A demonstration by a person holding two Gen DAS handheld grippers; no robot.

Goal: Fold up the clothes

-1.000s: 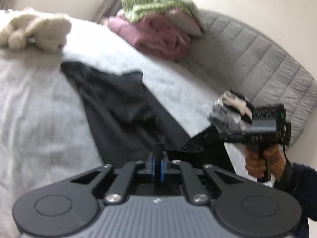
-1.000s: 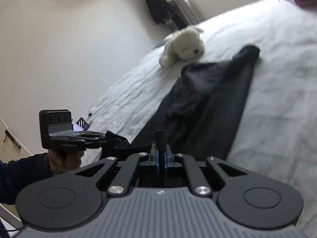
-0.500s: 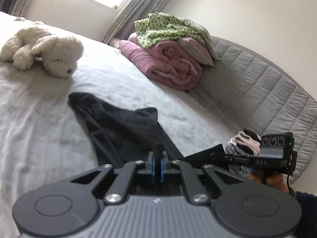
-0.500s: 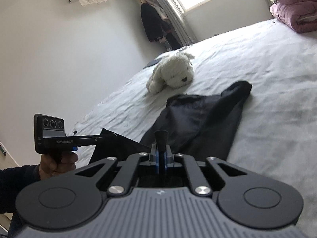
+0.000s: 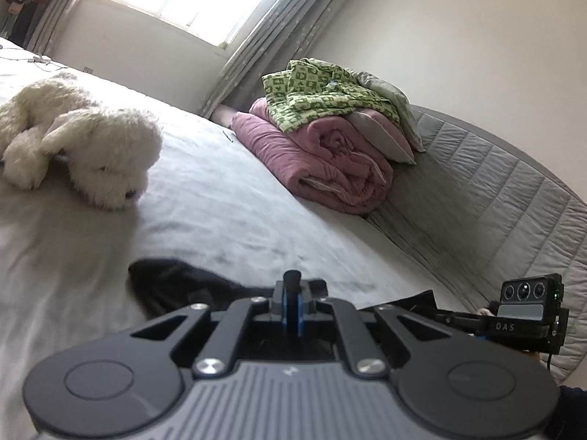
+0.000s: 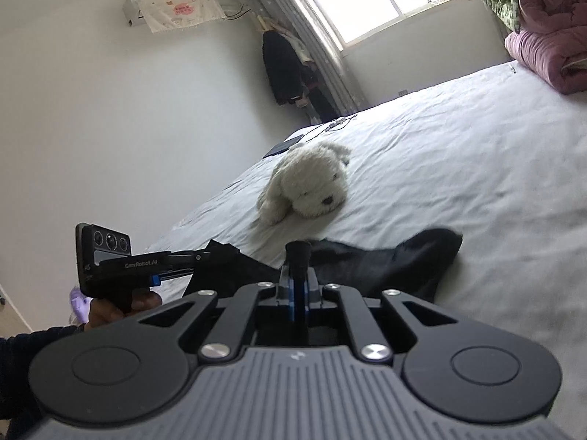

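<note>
Left gripper (image 6: 205, 256) — clamped on a corner of the black garment (image 6: 385, 267). Right gripper (image 5: 414, 302) — clenched on the opposite corner. Garment trailing onto the white bed (image 5: 220, 190), at 6 o'clock of the plush dog (image 6: 312, 187). Folded pink quilt (image 5: 330, 161) under green blanket (image 5: 323, 91), 1 o'clock, against grey headboard (image 5: 495, 201).
</note>
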